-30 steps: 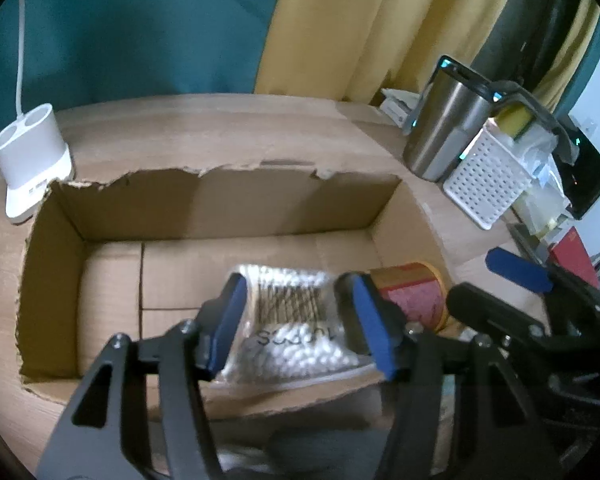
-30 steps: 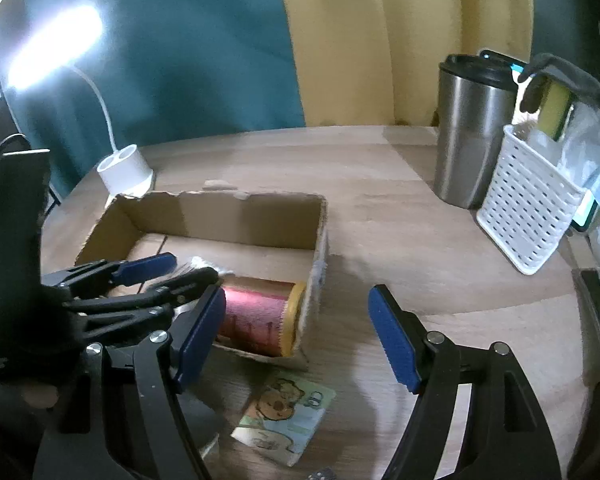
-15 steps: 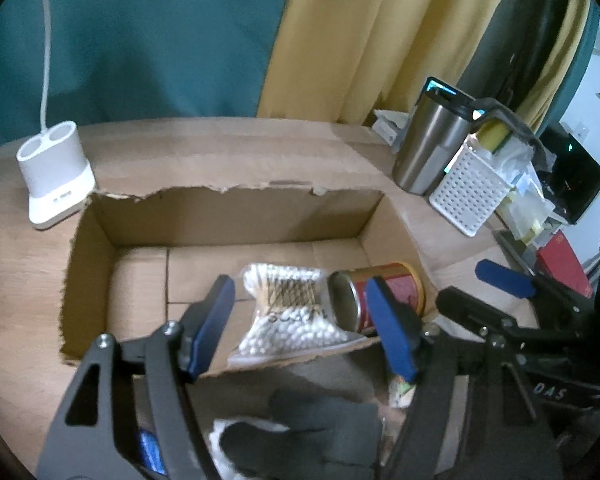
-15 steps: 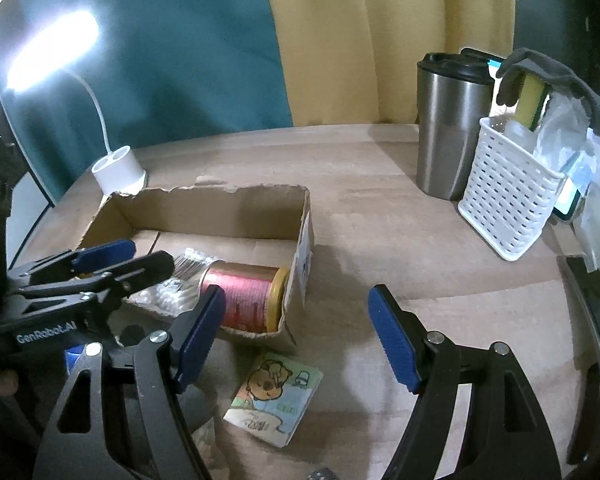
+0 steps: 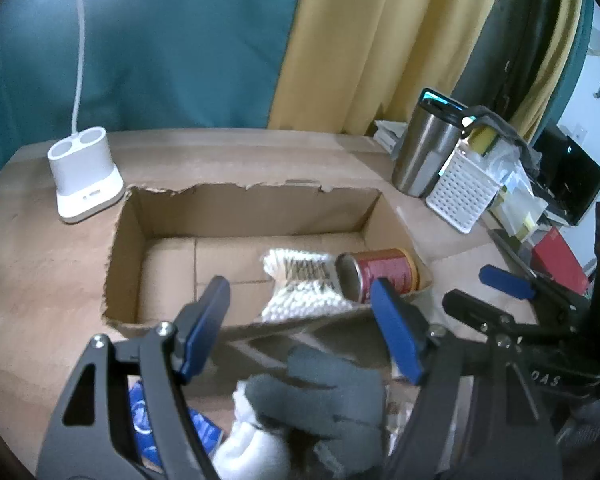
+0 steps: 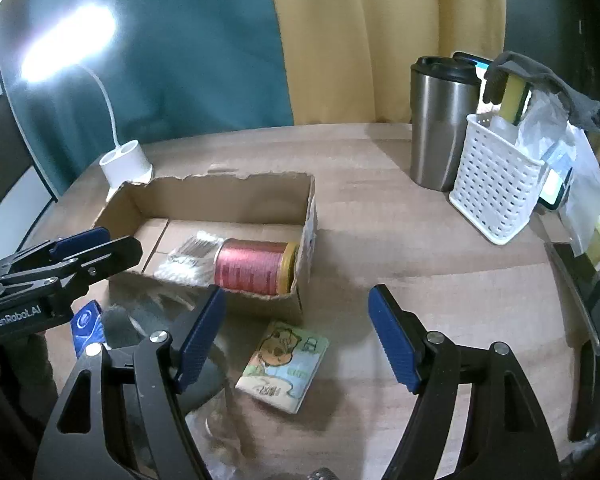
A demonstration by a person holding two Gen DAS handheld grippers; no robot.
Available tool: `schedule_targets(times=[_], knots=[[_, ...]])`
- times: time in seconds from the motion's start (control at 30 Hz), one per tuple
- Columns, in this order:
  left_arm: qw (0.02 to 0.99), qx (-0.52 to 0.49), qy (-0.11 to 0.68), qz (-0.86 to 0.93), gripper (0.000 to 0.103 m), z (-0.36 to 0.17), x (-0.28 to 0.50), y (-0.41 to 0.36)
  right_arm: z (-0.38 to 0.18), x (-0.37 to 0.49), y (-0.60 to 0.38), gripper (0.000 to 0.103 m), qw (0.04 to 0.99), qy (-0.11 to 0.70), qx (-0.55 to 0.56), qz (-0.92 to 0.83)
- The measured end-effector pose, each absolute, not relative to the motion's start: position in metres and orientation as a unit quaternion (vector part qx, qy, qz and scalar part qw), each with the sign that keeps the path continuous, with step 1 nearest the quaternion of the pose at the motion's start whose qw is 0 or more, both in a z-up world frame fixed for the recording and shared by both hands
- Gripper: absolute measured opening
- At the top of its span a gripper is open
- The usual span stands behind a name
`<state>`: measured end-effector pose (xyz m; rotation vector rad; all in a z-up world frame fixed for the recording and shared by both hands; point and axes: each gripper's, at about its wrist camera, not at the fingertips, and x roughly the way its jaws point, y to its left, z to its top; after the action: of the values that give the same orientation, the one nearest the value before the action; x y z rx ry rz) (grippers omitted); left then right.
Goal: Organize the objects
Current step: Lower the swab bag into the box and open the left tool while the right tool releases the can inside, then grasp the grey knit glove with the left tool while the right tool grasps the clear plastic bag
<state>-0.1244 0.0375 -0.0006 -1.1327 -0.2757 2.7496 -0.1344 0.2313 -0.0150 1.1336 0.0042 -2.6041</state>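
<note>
Brown cardboard box point(image 5: 236, 208) fills the middle of the left wrist view, with a bag of cotton swabs point(image 5: 300, 288) beside a red can point(image 5: 384, 272) at its right end. Left gripper point(image 5: 300, 328) hangs low, jaws opening, holding nothing. Right wrist view: right gripper point(image 6: 296, 332) stands wide and empty over a cartoon packet point(image 6: 284, 364) at bottom middle.

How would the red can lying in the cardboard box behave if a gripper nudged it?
The red can lies on its side, so it would probably roll. The cardboard box wall and the cotton swab bag flank its ends, likely limiting sliding. It looks rigid, unlikely to deform.
</note>
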Motion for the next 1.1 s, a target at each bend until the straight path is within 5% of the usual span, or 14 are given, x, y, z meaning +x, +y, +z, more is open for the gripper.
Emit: schedule_targets(times=[1.1], knots=[[0.077,-0.393,-0.091,0.912,0.074,-0.025,-0.055,0.028,-0.036,-0.075,0.218,0.077,0.155,0.017,0.416,-0.896]])
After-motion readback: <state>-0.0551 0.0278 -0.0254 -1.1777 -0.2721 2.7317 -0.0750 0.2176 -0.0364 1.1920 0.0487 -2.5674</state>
